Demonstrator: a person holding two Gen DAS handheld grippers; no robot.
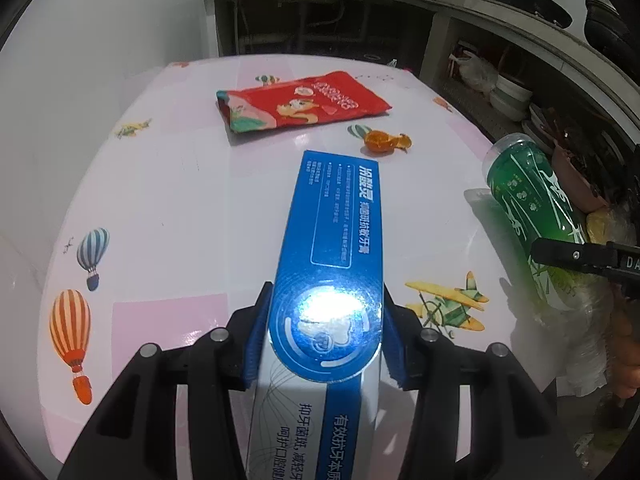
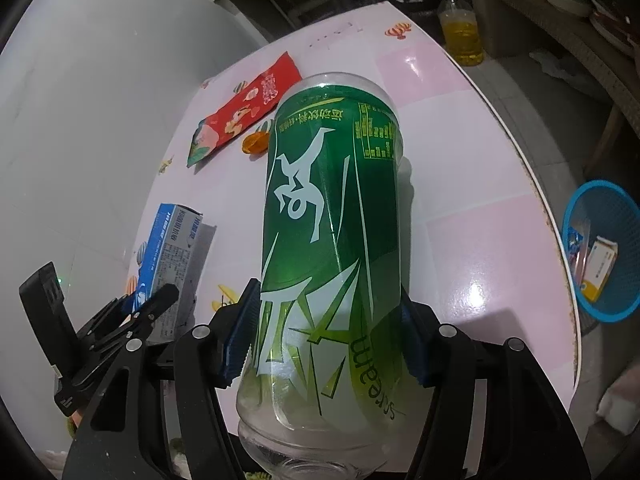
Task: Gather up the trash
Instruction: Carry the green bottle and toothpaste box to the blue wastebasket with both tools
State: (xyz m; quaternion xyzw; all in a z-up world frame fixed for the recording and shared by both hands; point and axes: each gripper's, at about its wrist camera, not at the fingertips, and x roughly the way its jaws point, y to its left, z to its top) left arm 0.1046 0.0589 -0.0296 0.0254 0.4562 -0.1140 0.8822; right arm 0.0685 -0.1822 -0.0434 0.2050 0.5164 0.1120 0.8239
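Observation:
A blue toothpaste box [image 1: 336, 220] sticks forward from my left gripper [image 1: 324, 320], whose blue pads press on both its sides; it is shut on the box above the table. My right gripper [image 2: 328, 336] is shut on a green plastic bottle [image 2: 332, 220], held bottom-forward and off the table. The right wrist view also shows the box [image 2: 172, 248] in the left gripper [image 2: 152, 308] at lower left. A red snack wrapper [image 1: 300, 102] and an orange peel [image 1: 386, 142] lie on the far part of the table. The bottle [image 1: 524, 208] shows at the right edge.
The round table [image 1: 180, 200] has a glossy pink cloth printed with balloons and planes. A blue basket [image 2: 604, 248] with small boxes inside stands on the floor to the right of the table. A bottle of yellow oil [image 2: 460, 28] stands beyond the table. Shelves with dishes [image 1: 508, 96] line the back.

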